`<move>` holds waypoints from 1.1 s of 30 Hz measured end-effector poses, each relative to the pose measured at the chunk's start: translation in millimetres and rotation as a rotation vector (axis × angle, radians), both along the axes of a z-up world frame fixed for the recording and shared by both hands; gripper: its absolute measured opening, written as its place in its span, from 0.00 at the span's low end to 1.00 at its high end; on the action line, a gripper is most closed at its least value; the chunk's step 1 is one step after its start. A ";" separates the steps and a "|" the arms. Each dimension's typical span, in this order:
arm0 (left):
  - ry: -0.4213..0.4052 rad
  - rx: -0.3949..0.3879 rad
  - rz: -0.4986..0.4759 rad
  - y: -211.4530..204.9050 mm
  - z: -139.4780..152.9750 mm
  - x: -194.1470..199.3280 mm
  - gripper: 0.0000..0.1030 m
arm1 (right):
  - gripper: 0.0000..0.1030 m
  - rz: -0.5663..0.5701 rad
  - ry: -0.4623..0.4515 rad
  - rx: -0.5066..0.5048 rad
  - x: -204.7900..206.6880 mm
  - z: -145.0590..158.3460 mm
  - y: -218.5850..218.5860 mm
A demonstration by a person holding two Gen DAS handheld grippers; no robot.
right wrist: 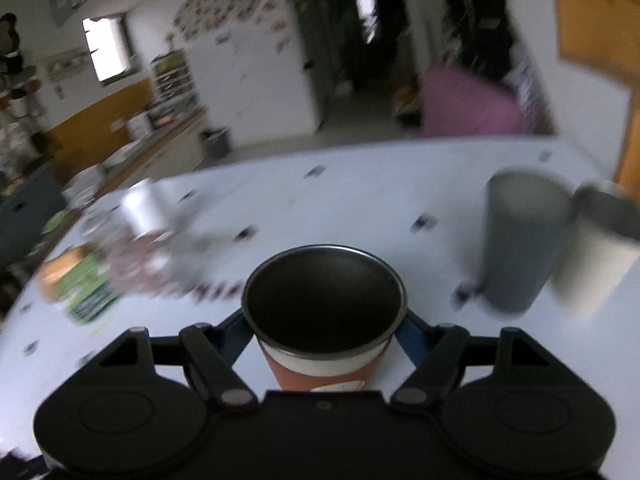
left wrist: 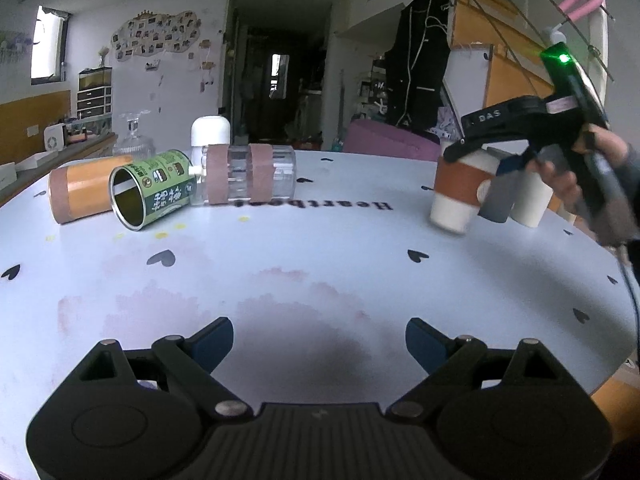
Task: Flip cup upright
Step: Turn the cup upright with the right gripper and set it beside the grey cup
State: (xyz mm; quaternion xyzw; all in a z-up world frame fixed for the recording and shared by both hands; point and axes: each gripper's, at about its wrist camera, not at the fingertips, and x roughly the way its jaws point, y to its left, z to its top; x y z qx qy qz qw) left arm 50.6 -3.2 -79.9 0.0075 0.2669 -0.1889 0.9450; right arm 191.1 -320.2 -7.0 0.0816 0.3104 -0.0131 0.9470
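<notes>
Between the right gripper's blue-padded fingers sits a white cup with a brown sleeve, pinched from both sides just under its metal rim, mouth up and dark inside. From the left wrist camera the same cup stands tilted, its base at or just above the pale heart-printed tablecloth; contact cannot be told. Just beyond the right gripper to its right stand a grey tumbler and a white cup, side by side. The left gripper hangs low over the cloth with its fingers spread wide, holding nothing. Far ahead of it to the left lie a green tin can, an orange cylinder and a clear bottle with brown bands, all on their sides.
</notes>
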 end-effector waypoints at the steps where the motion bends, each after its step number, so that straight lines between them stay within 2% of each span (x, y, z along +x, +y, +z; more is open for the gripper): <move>1: 0.002 0.002 0.002 0.2 -0.6 0.5 0.90 | 0.75 -0.023 -0.022 -0.024 6.7 -1.7 -3.8; 8: 0.006 0.008 0.007 1.4 -3.3 1.1 0.90 | 0.75 -0.154 -0.099 -0.104 41.4 -13.4 -23.1; 17: 0.015 0.007 0.006 1.2 -4.8 1.5 0.90 | 0.75 -0.191 -0.116 -0.218 54.6 -27.0 -15.7; 19: 0.014 0.008 0.004 0.6 -4.8 1.1 0.90 | 0.78 -0.182 -0.106 -0.237 54.4 -25.3 -13.0; 20: 0.012 0.008 0.003 0.1 -4.2 0.8 0.90 | 0.85 -0.178 -0.099 -0.247 54.0 -25.3 -11.5; 27: -0.007 0.008 0.001 -3.9 2.4 0.1 0.90 | 0.92 -0.177 -0.136 -0.247 19.5 -9.6 -6.4; 33: -0.047 0.001 -0.005 -9.4 17.5 -3.1 0.91 | 0.94 -0.159 -0.206 -0.231 -43.0 6.7 -1.9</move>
